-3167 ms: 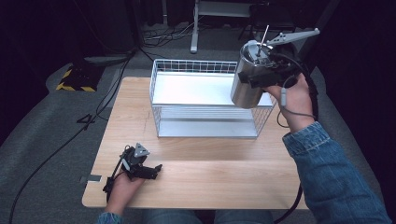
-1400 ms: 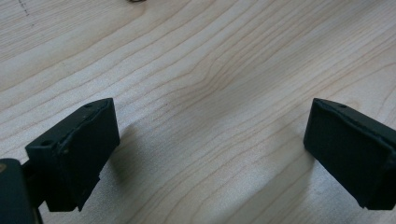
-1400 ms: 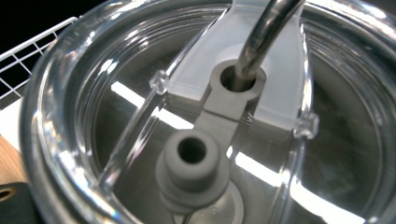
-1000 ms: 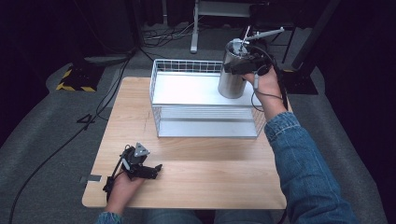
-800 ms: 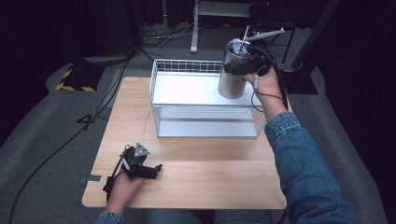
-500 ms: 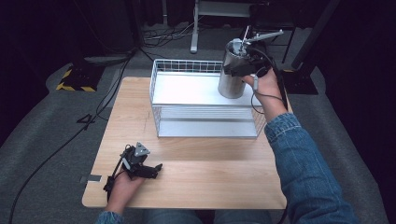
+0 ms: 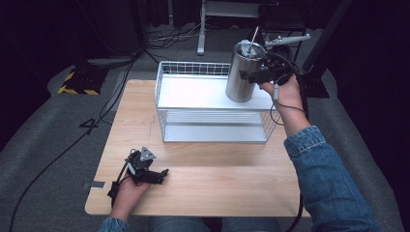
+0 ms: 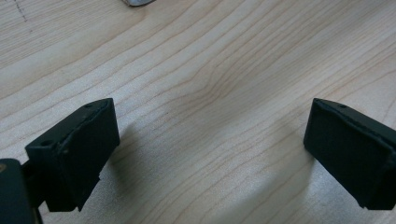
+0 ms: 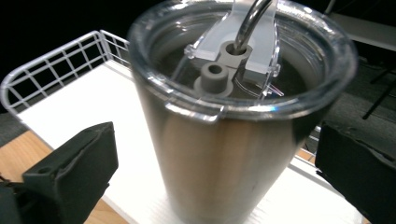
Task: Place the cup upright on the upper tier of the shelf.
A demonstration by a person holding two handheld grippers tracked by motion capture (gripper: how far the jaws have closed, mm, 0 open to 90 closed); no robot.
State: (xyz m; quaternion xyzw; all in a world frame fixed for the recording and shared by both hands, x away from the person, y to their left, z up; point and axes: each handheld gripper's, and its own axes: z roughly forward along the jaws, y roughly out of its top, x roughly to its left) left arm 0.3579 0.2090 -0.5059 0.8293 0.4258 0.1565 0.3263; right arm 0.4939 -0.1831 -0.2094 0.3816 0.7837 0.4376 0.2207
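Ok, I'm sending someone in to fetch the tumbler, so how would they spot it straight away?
On the wooden table stands a white wire rack with a flat white top. The tumbler stands upright at that top's far right corner. It is a tall steel cylinder with a clear lid and a metal straw.

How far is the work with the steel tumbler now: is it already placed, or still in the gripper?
Done: the tumbler stands upright on the white top of the wire rack, near its right rear corner. In hand: the right gripper has just been opening; its jaws stand apart on both sides of the tumbler without pressing it. Left: probably only drawing that hand away. The left gripper rests open on the table.
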